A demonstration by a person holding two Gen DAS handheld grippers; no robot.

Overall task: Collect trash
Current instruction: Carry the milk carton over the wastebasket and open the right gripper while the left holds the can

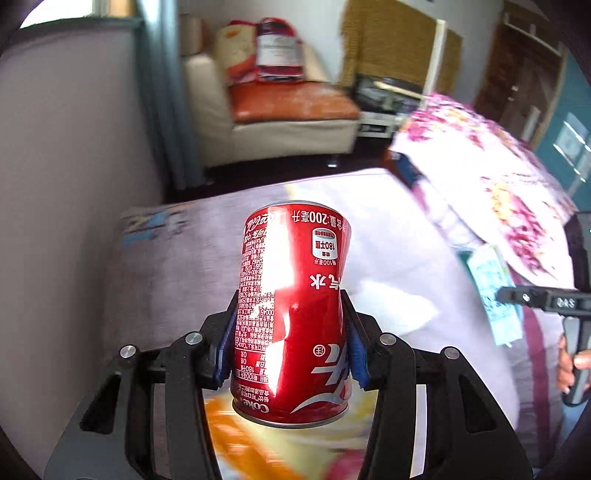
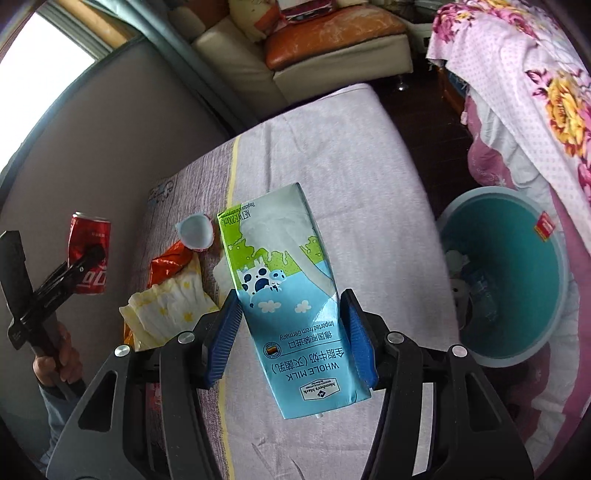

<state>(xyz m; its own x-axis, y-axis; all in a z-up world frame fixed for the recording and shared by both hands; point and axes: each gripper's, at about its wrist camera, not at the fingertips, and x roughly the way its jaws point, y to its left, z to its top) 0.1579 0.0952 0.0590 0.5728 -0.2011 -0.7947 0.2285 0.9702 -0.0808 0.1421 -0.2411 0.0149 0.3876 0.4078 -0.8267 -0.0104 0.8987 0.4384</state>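
My left gripper [image 1: 291, 343] is shut on a dented red Coke can [image 1: 291, 314], held upside down above the bed; the same can [image 2: 90, 254] shows at the left of the right wrist view, in the left gripper [image 2: 79, 267]. My right gripper [image 2: 291, 332] is shut on a blue and green milk carton [image 2: 284, 295], held upside down and tilted above the bed. A teal trash bin [image 2: 517, 288] with some trash inside stands to the right of the carton. An orange snack wrapper [image 2: 170, 264], a yellow-patterned wrapper [image 2: 166, 310] and a small white cup [image 2: 195, 232] lie on the bed.
The grey-lilac bed sheet [image 2: 332, 166] fills the middle. A floral quilt [image 2: 517, 92] lies piled on the right, beside the bin. A cream sofa with an orange cushion [image 2: 332, 33] stands at the back. A grey wall [image 2: 92, 147] runs along the bed's left side.
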